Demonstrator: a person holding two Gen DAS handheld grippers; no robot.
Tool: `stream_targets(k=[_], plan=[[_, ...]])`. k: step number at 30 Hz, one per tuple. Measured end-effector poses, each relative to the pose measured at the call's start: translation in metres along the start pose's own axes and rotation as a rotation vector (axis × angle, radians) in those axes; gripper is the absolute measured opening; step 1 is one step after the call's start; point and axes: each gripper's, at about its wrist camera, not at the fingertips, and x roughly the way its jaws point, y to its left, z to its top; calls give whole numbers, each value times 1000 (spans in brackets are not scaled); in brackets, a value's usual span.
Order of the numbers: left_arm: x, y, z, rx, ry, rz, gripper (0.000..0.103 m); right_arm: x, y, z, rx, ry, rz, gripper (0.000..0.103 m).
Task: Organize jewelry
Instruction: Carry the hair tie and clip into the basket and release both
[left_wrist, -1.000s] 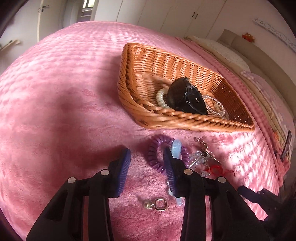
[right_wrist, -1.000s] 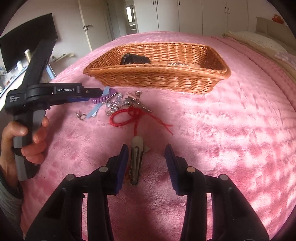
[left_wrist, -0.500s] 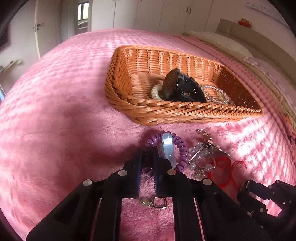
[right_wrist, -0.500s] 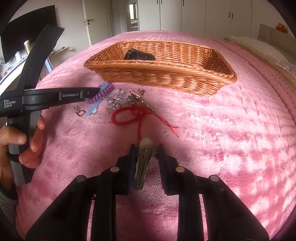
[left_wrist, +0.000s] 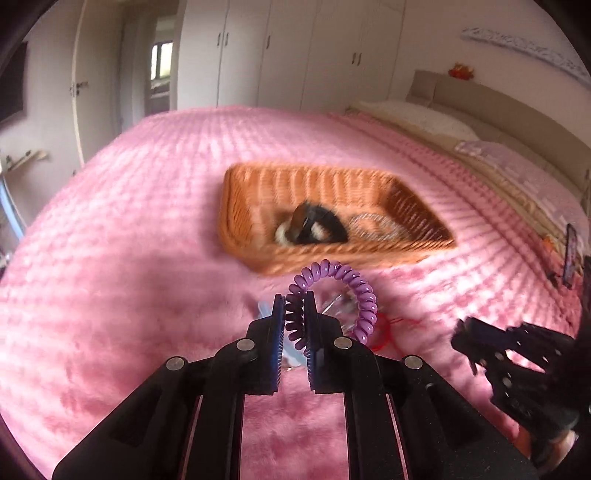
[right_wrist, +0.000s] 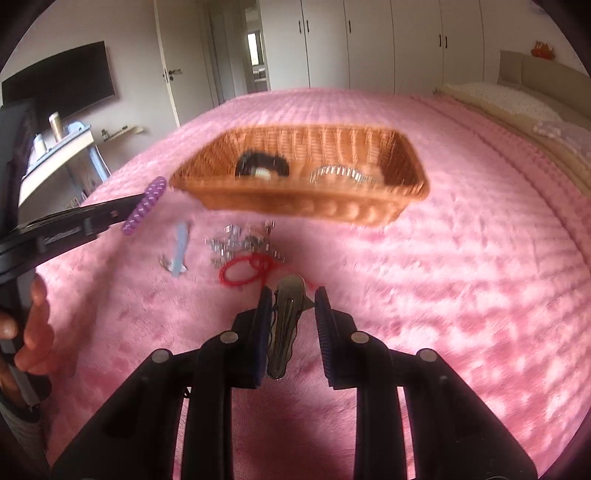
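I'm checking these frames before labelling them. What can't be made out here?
- Dark item in the wicker basket: motion-blurred in both views, so it cannot be identified.
- Silver jewelry pile: blurred in the right wrist view; single pieces cannot be told apart. In the left wrist view the purple spiral hair tie and the jaws cover it.
- Hair clip: whether the right gripper actually pinches it is unclear.

Soft daylight fills the bedroom, dappling the pink bed (left_wrist: 110, 229) with pale patches. Motion blur smears the wicker basket (right_wrist: 295, 206) in both my views. Fisheye bending darkens every corner; my claws look sharp.
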Motion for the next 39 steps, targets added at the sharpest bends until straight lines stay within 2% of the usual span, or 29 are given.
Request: stream_targets(k=[5,10,13,17,22,27,31,33,34,36,39], plan=[[-19,-11,33,19,-70,-26,8,-13,-7,41,-25,-68,1,21],[6,-15,72,30,-86,-20,8,-4,-24,108,-36,-141,-3,21],[35,-16,90,32,-76,18,8,20,-36,138,-2,-120,28,21],[87,-6,102,1,-18,91,8,73,-55,165,56,-31,64,21],[126,-8,97,57,52,181,9,133,-64,170,91,99,76,21],[138,-2,88,37,81,169,9,159,-61,158,90,165,43,21],[134,-3,86,29,81,148,11,163,-59,152,81,179,26,22],[128,-1,86,17,73,125,22,160,-60,153,82,176,36,22],[121,-1,86,13,57,117,27,157,-60,154,85,170,44,24],[104,-3,87,11,28,103,28,145,-61,155,85,143,47,32],[67,-2,87,-5,-25,69,29,118,-59,156,88,102,77,36]])
